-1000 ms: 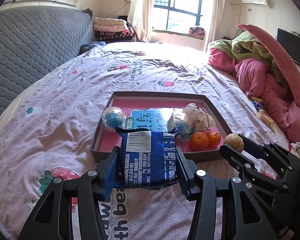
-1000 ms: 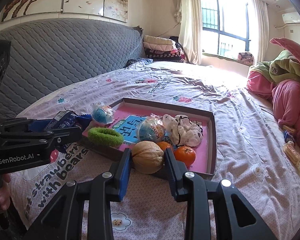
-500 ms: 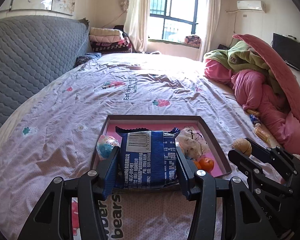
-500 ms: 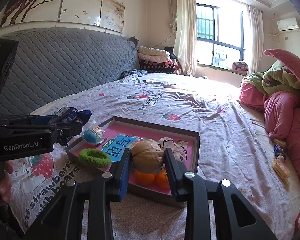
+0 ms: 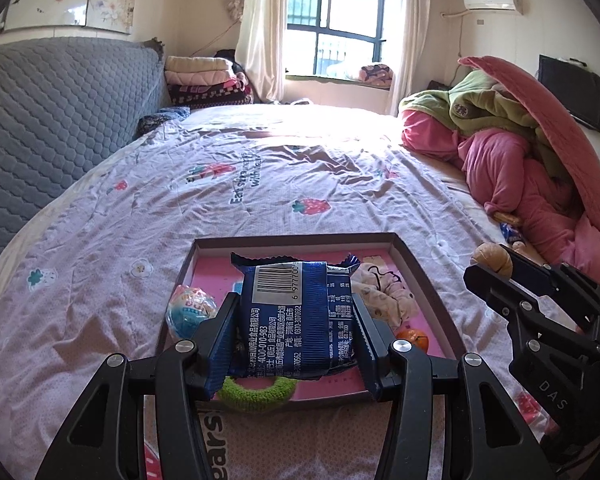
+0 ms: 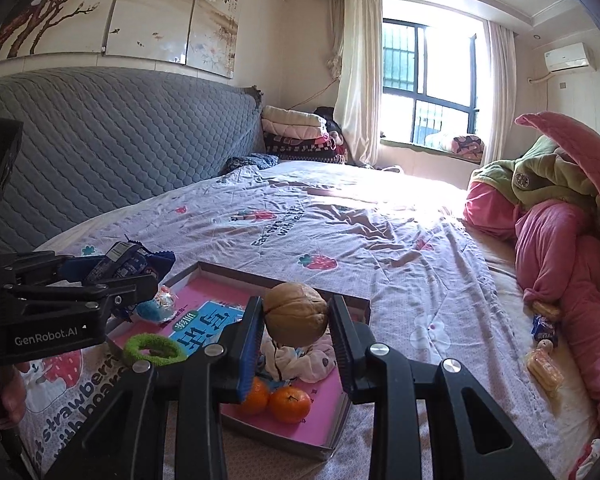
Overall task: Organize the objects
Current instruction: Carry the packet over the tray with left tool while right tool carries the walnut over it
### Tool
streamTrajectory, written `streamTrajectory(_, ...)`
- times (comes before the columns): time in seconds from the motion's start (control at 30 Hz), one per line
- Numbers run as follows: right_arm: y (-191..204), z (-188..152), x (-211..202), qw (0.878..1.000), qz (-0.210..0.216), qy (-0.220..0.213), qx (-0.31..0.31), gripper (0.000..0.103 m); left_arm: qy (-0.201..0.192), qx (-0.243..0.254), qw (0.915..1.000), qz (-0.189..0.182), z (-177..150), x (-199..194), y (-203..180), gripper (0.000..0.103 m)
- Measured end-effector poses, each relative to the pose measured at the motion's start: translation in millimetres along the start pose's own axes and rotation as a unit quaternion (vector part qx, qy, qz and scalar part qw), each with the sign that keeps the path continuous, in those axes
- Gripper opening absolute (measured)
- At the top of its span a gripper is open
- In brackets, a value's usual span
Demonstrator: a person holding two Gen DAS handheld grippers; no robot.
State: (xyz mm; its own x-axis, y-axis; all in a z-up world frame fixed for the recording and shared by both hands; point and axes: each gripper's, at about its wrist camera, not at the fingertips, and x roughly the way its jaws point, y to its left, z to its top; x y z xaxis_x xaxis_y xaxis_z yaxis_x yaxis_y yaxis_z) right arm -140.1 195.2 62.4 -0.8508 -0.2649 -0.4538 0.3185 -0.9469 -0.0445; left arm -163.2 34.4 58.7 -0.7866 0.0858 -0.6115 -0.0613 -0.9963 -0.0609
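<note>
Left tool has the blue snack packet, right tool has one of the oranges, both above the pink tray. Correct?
One slip: the right tool holds a walnut, not an orange. Both oranges lie in the pink tray, as the right wrist view shows. The rest stands: the left tool holds the blue snack packet, and both are above the tray.

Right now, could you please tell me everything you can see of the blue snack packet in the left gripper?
The blue snack packet is a glossy, foil-like pillow wrapper with crimped, zigzag-cut ends, a white barcode panel and white printed Chinese text facing the camera. It looks sealed and full. The left gripper clamps it by its two sides, pads pressing in, and holds it in the air above the pink-lined tray. From the right wrist view it shows edge-on, touching nothing else.
</note>
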Motion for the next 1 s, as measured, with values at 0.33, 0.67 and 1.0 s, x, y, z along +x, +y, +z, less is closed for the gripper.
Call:
streamTrajectory(0.33, 5, -25, 33, 0.998, 0.022, 0.058, 0.005, 0.033, 0.044, -0.011, 0.9989, 0.010, -27, 38, 12, 0.054)
streamTrajectory(0.67, 8, -38, 47, 0.996, 0.024, 0.084, 0.007, 0.033, 0.063, -0.013, 0.9979, 0.013, -36, 56, 22, 0.054)
streamTrajectory(1.0, 10, -43, 52, 0.995, 0.026, 0.092, 0.006, 0.033, 0.057, -0.016, 0.9982, 0.010, -35, 56, 25, 0.054)
